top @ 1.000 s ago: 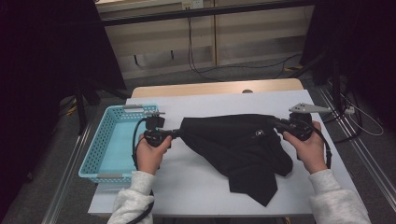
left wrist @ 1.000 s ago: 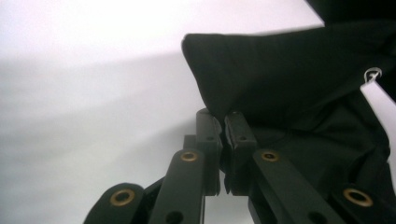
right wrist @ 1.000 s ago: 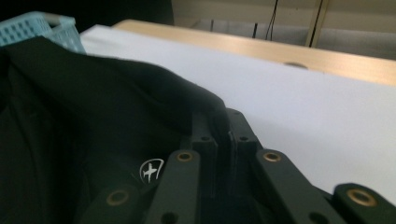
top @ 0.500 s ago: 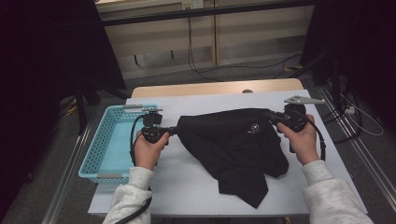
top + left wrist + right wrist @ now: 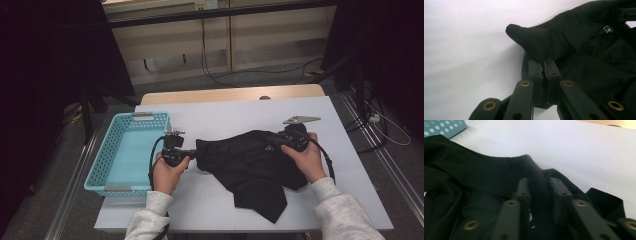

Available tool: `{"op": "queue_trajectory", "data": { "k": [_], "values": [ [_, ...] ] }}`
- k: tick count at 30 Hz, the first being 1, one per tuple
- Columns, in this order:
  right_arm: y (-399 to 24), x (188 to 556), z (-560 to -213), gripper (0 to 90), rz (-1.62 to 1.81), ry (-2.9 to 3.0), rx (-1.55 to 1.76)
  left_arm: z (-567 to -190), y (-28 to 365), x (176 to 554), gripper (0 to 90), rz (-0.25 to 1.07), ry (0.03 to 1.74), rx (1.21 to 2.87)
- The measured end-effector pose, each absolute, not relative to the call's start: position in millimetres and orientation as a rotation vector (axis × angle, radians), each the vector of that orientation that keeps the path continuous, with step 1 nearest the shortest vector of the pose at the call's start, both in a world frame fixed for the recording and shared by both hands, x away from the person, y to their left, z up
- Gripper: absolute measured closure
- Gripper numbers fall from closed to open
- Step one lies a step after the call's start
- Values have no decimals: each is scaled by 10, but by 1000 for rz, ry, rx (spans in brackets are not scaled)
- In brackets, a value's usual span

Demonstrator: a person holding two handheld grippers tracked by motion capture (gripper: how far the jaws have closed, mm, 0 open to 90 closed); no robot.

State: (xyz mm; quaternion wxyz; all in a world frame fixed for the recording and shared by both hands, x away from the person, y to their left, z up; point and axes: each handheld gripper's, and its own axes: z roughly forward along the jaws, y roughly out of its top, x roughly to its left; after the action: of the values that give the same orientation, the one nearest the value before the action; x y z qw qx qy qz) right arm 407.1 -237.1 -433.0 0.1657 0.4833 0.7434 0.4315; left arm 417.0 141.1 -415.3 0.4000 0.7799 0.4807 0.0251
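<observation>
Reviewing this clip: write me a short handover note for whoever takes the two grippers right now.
Left gripper: shut on the left edge of the black garment.
Right gripper: jaws have just been opening; a fold of the cloth is between them, no longer firmly pinched.
Garment: lies spread across the white table, beside the blue basket, which has nothing in it.
Done: garment laid on the table.
Left: probably release it, then fold it or put it in the basket.

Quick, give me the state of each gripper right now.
Left gripper: shut on the black garment, pinching a fold.
Right gripper: jaws have just been opening; a fold of the garment lies between them, whether still pressed cannot be told.
</observation>
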Motion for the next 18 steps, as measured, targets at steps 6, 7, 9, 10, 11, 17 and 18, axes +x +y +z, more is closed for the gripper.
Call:
{"op": "queue_trajectory", "data": {
  "k": [6,7,9,10,11,17,18],
  "values": [
    [-2403,4012,-4292,417,1261,2119,1329,-4158,1438,4165,864,69,1218,1968],
    [-2405,3994,-4299,388,1252,2124,1315,-4158,1442,4164,864,65,1216,1972],
    [-2404,3965,-4326,362,1255,2141,1295,-4158,1447,4164,864,61,1214,1974],
    [-2400,3949,-4342,334,1258,2140,1285,-4159,1445,4163,864,63,1217,1966],
    [-2399,3933,-4354,324,1264,2146,1276,-4156,1448,4162,864,59,1216,1967],
    [-2404,3841,-4393,316,1236,2132,1241,-4163,1463,4162,864,60,1222,1963],
    [-2398,3838,-4397,317,1240,2138,1231,-4163,1463,4161,864,60,1223,1963]
  ]
}}
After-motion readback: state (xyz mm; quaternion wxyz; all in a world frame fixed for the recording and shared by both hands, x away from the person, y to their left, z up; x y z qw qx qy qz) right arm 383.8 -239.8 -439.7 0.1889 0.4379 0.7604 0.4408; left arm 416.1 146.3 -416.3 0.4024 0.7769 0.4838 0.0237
